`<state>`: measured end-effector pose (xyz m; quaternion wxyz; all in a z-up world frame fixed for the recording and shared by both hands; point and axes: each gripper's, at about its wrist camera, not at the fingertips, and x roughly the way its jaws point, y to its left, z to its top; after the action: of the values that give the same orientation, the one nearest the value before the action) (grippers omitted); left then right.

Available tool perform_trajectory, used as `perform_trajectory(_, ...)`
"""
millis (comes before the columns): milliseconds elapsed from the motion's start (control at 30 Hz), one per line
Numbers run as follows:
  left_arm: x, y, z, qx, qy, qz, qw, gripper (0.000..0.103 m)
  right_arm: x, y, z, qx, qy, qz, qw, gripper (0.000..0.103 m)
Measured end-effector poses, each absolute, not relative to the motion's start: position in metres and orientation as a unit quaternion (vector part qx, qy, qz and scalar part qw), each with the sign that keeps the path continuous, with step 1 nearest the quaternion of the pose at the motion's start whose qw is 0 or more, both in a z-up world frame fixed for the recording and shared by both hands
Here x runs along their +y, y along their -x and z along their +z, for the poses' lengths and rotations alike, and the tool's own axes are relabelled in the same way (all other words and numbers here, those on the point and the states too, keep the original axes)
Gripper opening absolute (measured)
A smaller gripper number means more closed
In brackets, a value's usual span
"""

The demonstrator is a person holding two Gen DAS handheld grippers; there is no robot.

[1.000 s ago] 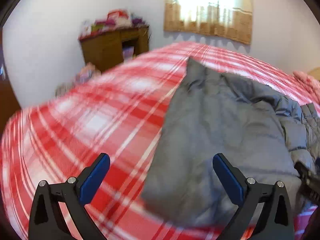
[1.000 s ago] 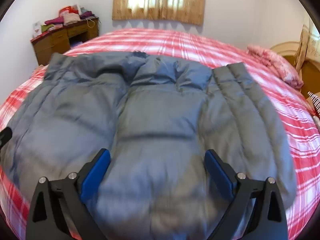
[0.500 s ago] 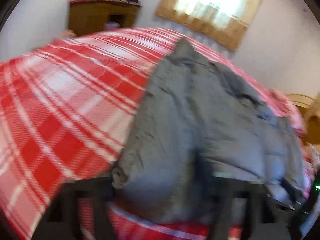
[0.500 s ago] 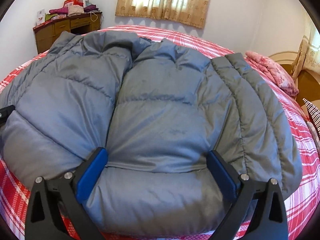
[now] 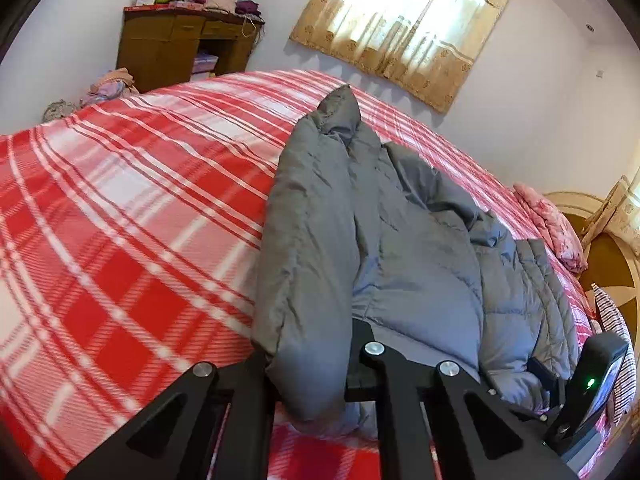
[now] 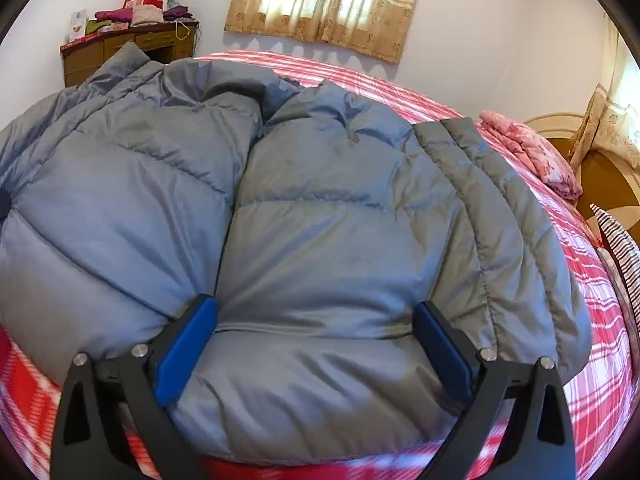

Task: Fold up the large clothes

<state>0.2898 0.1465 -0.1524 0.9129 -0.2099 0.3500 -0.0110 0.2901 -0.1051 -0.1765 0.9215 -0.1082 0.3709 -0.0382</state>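
A grey quilted down jacket [image 6: 320, 208] lies spread on a bed with a red and white plaid cover [image 5: 120, 208]. In the left wrist view my left gripper [image 5: 308, 368] is shut on the jacket's near left hem corner [image 5: 308, 280], and the fabric bulges up between the jaws and hides the pads. In the right wrist view my right gripper [image 6: 316, 340] is open, its blue pads [image 6: 184, 352] straddling the bottom hem at the jacket's middle, pressed against the padding. The right gripper's body also shows at the left wrist view's lower right [image 5: 592, 380].
A wooden desk [image 5: 180, 48] piled with clothes stands against the far wall, beside a curtained window [image 5: 404, 20]. A pink pillow [image 6: 532, 152] and the wooden headboard [image 6: 600, 176] are at the right. A striped cloth [image 6: 620, 248] lies at the bed's right edge.
My left gripper went from open beside the jacket's edge to shut on its hem corner. My right gripper moved forward and down, and its open jaws now straddle the bottom hem.
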Motion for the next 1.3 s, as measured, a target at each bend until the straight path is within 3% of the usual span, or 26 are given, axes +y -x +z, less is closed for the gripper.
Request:
perform_trajectory(300,0.141,-0.258,-0.078,0.290,0.129,-0.001,0.948,0.007,-0.105,-0.263,-0.148,0.351,0.069,0.044,0.933,0.098)
perform_trajectory(533,0.049,-0.269,-0.021,0.240,0.035,-0.053,0.969,0.007,-0.275,-0.248,-0.114,0.318,-0.060,-0.050,0.945,0.098)
perform_trajectory(633,-0.012,-0.280,-0.011,0.230,-0.013,-0.095,0.968,0.007,-0.354,-0.249,-0.132,0.337,-0.096,-0.115,0.929,0.087)
perform_trajectory(900,-0.164,-0.302,-0.065,0.249,-0.179,-0.180,0.934,0.007,-0.470,-0.241,-0.170,0.360,-0.182,-0.195,0.894,0.086)
perform_trajectory(1033,-0.213,-0.298,-0.116,0.269,-0.276,-0.212,0.898,0.007,-0.463,-0.234,-0.165,0.356,-0.175,-0.186,0.899,0.087)
perform_trajectory(1133,-0.230,-0.284,-0.134,0.243,-0.335,-0.206,0.887,0.011,-0.456,-0.241,-0.166,0.364,-0.158,-0.183,0.900,0.091)
perform_trajectory(1200,-0.235,-0.276,-0.136,0.230,-0.354,-0.200,0.884,0.020,-0.457,-0.241,-0.168,0.363,-0.159,-0.181,0.900,0.092)
perform_trajectory(1267,-0.241,-0.268,-0.131,0.216,-0.369,-0.195,0.883,0.042,-0.458,-0.241,-0.170,0.364,-0.158,-0.181,0.900,0.093)
perform_trajectory(1300,-0.244,-0.263,-0.126,0.205,-0.372,-0.195,0.884,0.048,-0.457,-0.241,-0.170,0.365,-0.155,-0.182,0.900,0.094)
